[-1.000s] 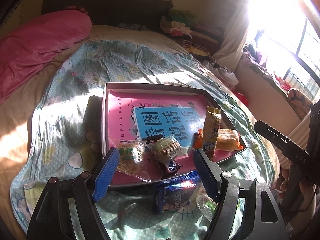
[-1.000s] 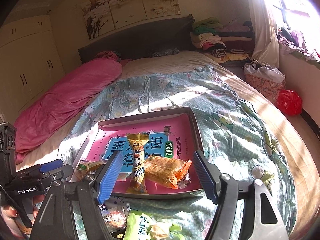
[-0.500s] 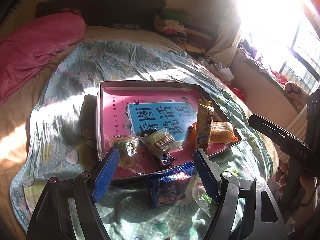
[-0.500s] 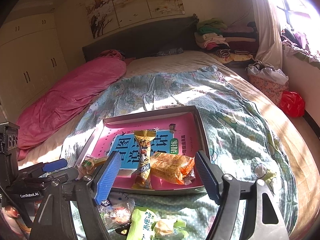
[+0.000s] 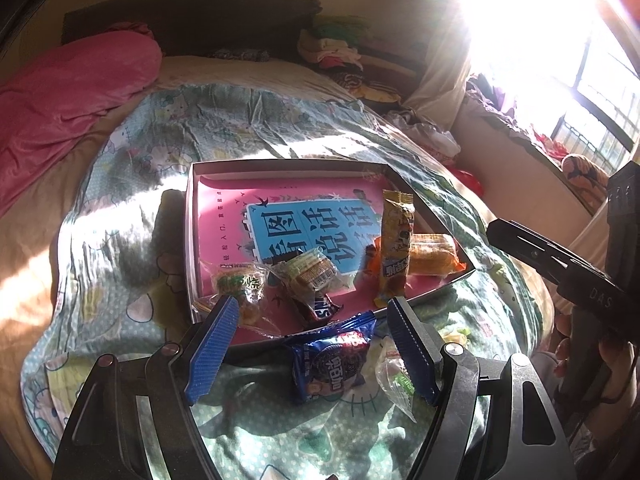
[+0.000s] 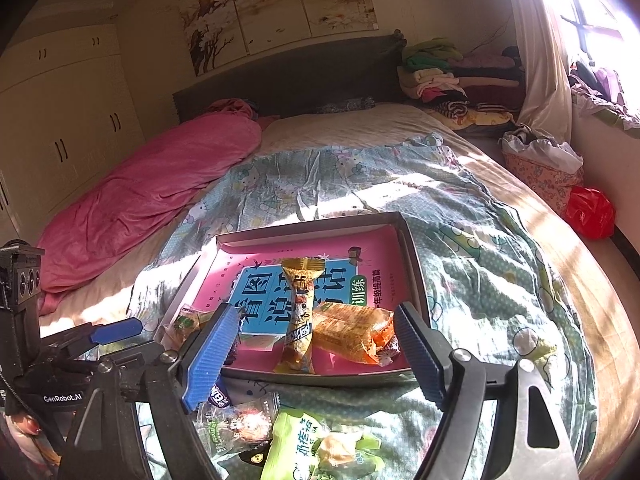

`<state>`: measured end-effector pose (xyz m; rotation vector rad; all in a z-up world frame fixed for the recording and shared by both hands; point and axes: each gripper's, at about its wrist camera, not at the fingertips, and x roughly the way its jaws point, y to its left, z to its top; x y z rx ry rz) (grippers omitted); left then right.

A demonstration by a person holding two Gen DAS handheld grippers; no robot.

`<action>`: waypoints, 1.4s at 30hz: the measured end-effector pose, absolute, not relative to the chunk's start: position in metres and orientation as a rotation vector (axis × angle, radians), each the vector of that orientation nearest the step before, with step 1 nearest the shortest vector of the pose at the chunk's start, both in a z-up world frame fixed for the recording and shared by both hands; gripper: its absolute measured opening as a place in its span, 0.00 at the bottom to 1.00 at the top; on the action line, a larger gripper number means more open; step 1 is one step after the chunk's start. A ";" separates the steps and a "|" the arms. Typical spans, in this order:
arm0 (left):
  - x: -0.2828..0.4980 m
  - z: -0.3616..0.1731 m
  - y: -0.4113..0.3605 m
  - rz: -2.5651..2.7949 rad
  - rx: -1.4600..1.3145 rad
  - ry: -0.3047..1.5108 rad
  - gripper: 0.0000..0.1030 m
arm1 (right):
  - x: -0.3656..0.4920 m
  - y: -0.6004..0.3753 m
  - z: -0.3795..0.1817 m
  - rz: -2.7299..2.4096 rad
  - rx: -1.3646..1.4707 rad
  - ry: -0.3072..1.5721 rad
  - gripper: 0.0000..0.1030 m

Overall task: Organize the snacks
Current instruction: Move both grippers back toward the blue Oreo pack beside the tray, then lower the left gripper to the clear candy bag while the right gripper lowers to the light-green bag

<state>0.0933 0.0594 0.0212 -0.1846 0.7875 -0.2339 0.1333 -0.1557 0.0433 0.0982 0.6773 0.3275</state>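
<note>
A shallow grey tray (image 5: 190, 220) with a pink book inside lies on the bedspread. In it are a long yellow pack (image 5: 396, 248), an orange pack (image 5: 430, 254), a clear-wrapped pastry (image 5: 236, 284) and a wrapped cake (image 5: 310, 276). My left gripper (image 5: 312, 312) hovers open at the tray's near edge. Below it a blue cookie pack (image 5: 332, 364) lies loose on the bedspread. My right gripper (image 6: 316, 312) has its jaws opening, with nothing held, above the near rim (image 6: 320, 378) in front of the yellow pack (image 6: 300, 320) and orange pack (image 6: 352, 332). A green pack (image 6: 304, 444) lies under it.
A pink quilt (image 6: 152, 200) lies along the bed's left side. Folded clothes (image 6: 448, 80) are stacked by the dark headboard (image 6: 288, 76). A red bag (image 6: 590, 212) sits on the floor at the right. A clear wrapper (image 5: 396, 376) and a clear pack (image 6: 236, 424) lie before the tray.
The right jaws stand a little wider than before. Both views have shifted slightly, so more of the loose packs in front of the tray shows. No snack has moved.
</note>
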 end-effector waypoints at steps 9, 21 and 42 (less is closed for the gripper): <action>0.088 0.019 0.056 -0.244 -0.170 0.793 0.76 | 0.130 -0.154 0.044 0.342 0.094 0.680 0.78; 0.085 0.015 0.058 -0.245 -0.165 0.803 0.76 | 0.125 -0.164 0.043 0.332 0.094 0.685 0.78; 0.071 0.006 0.036 -0.333 -0.142 0.844 0.76 | 0.113 -0.176 0.026 0.309 0.070 0.753 0.78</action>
